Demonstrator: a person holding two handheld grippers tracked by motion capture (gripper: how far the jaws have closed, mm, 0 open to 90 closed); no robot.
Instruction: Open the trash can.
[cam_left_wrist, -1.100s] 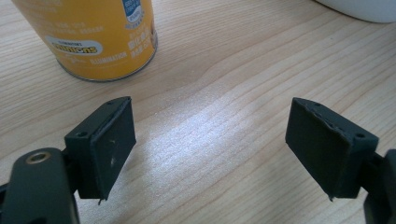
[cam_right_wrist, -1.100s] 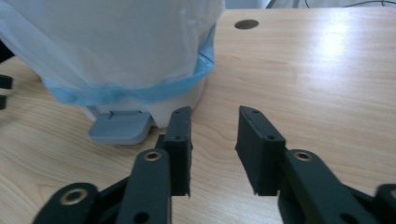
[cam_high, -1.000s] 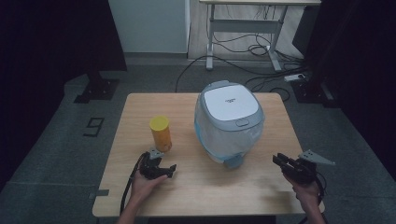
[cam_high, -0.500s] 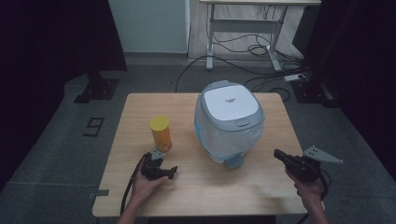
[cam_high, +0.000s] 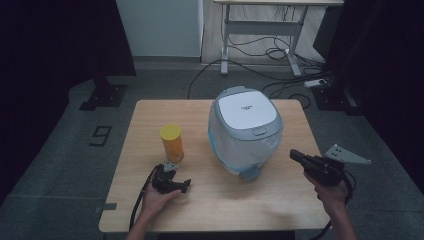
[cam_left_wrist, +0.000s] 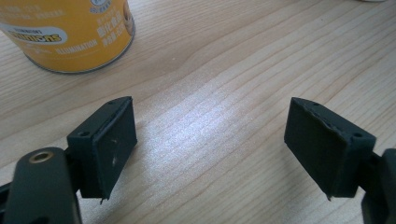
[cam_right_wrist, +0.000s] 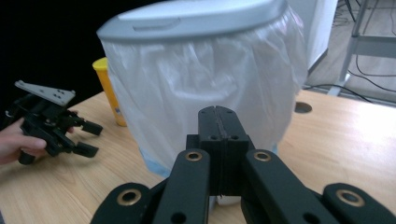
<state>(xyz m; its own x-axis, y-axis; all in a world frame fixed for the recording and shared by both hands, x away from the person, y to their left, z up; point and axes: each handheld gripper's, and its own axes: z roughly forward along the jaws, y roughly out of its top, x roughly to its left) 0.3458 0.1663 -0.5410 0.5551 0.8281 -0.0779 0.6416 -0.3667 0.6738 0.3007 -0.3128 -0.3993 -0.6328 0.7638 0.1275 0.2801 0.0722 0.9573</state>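
Note:
A white bin (cam_high: 245, 127) with a grey lid and a clear plastic liner stands mid-table; in the right gripper view the bin (cam_right_wrist: 201, 88) rises close ahead. A yellow canister (cam_high: 171, 142) stands upright to its left. Just in front of the canister, my left gripper (cam_high: 186, 185) rests low on the wood. Its jaws are open, have just been closing a little, and have nothing between them. In the left gripper view the left gripper (cam_left_wrist: 210, 144) faces bare wood with the canister (cam_left_wrist: 70, 32) beyond. My right gripper (cam_high: 293, 155) is raised right of the bin, shut and empty, its jaws (cam_right_wrist: 216, 114) pressed together.
The wooden table (cam_high: 150, 120) has bare surface in front of the bin and along its near edge. Behind it stand a desk frame (cam_high: 260, 40) and floor cables (cam_high: 280, 80). Dark curtains flank both sides.
My right gripper has risen off the table beside the bin and its jaws have come together. The left hand and the canister have stayed where they were.

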